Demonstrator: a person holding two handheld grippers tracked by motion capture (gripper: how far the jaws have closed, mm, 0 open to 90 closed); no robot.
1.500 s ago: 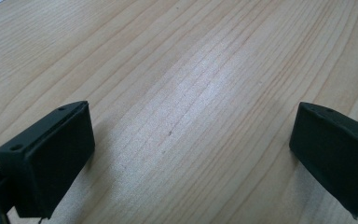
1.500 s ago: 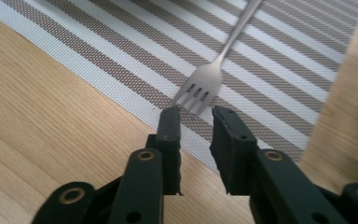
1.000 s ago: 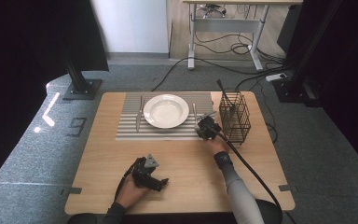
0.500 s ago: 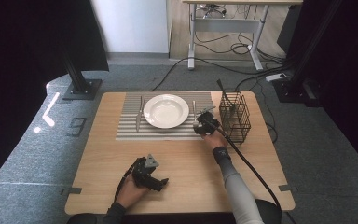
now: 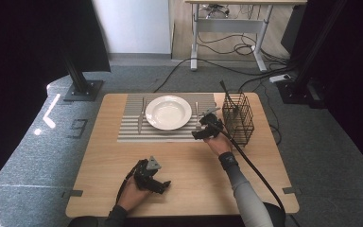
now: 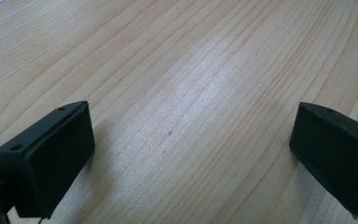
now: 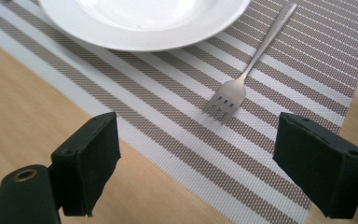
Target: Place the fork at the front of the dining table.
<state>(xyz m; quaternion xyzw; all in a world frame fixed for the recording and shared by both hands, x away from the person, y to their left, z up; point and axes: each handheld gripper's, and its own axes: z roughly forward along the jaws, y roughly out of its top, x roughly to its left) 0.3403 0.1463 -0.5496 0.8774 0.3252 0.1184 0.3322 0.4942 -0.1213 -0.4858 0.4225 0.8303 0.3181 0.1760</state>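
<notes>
both tongs stood with their jaws wide apart and nothing between them. right gripper [image 5: 207,127] hovered low over the near edge of the striped placemat [image 5: 132,130], beside the wire basket [image 5: 238,118], and in the right gripper view its black jaws framed the fork [image 7: 242,77], which lay flat on the mat just to the side of the white plate [image 7: 140,23], tines toward the camera and handle running away alongside the plate's rim. the fork was lined up parallel to the plate, as a place setting wants, and a knife [image 5: 141,117] lay on the mat at the plate's other side, so i judged the spread jaws were there because the fork was either about to be gripped or freshly laid; i could not tell which. left gripper [image 5: 153,179] sat near the front of the wooden table [image 5: 99,161], well apart from the setting, its jaws gaping over bare wood in the left gripper view; it seemed parked there to keep clear of the working hand. a dark utensil leaned upright in the basket.
</notes>
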